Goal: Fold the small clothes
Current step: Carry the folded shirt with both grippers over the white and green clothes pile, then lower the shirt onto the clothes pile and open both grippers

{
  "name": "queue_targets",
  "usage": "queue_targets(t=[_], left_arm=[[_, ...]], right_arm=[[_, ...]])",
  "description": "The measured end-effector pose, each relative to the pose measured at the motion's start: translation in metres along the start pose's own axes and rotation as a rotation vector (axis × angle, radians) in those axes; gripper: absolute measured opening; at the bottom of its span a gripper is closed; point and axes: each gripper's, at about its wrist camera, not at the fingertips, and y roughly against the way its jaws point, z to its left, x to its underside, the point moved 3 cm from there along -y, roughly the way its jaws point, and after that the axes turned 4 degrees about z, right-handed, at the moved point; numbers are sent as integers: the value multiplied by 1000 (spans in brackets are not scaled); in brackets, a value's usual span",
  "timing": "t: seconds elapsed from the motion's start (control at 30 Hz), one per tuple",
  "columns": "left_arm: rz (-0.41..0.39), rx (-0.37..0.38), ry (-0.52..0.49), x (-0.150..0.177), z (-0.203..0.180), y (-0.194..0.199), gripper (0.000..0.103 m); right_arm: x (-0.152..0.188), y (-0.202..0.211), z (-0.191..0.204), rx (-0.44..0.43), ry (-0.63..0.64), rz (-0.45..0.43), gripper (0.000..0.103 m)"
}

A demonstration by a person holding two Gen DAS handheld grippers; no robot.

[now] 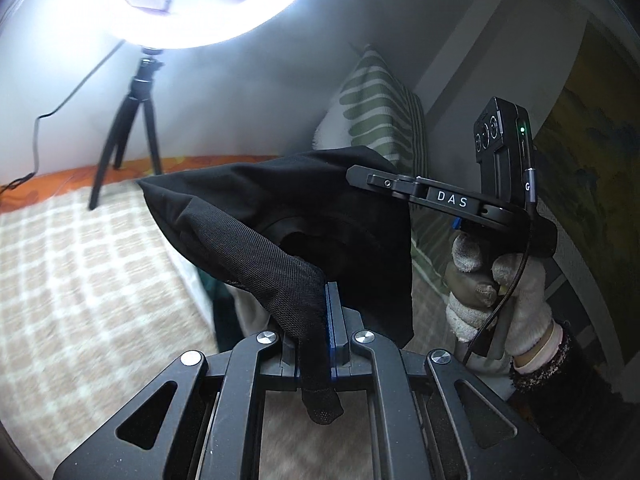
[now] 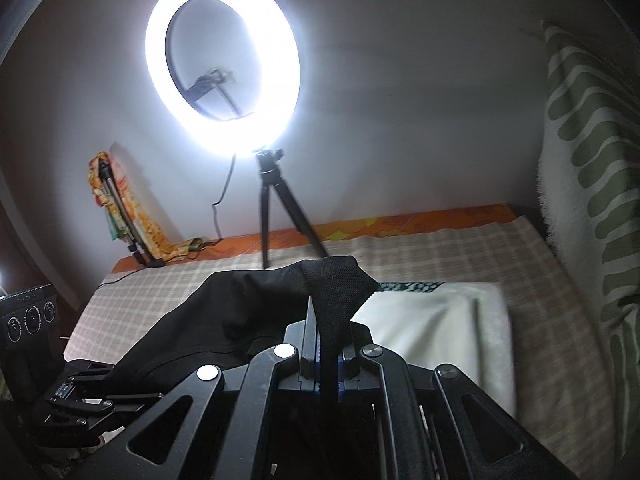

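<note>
Black garment (image 1: 280, 208) pinched in both closed grippers

Each wrist view looks close along its own tool; both face the ring light (image 2: 222, 80) and checked bedspread (image 2: 460, 252).

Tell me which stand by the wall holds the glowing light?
The black tripod in the middle carries the glowing ring light. The thinner stand on the left only has colourful cloth draped around it.
</note>
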Motion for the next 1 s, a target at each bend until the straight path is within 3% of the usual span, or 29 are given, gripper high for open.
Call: queue_targets(t=[0.4,0.83,0.97,1.0], left_arm=[[30,-2,-30,-21,-6,-56,7],[129,-104,-6,1,24,-89,7],[160,-139,12,9,30,-83,14],[159,-144,18,9,30,-80,22]], right_arm=[[-32,-18,-65,65,12,1,3],[-18,-90,-104,54,9,83,3],[-16,-102,-130,79,-65,104,16],[-17,-102,-140,98,-104,99,19]])
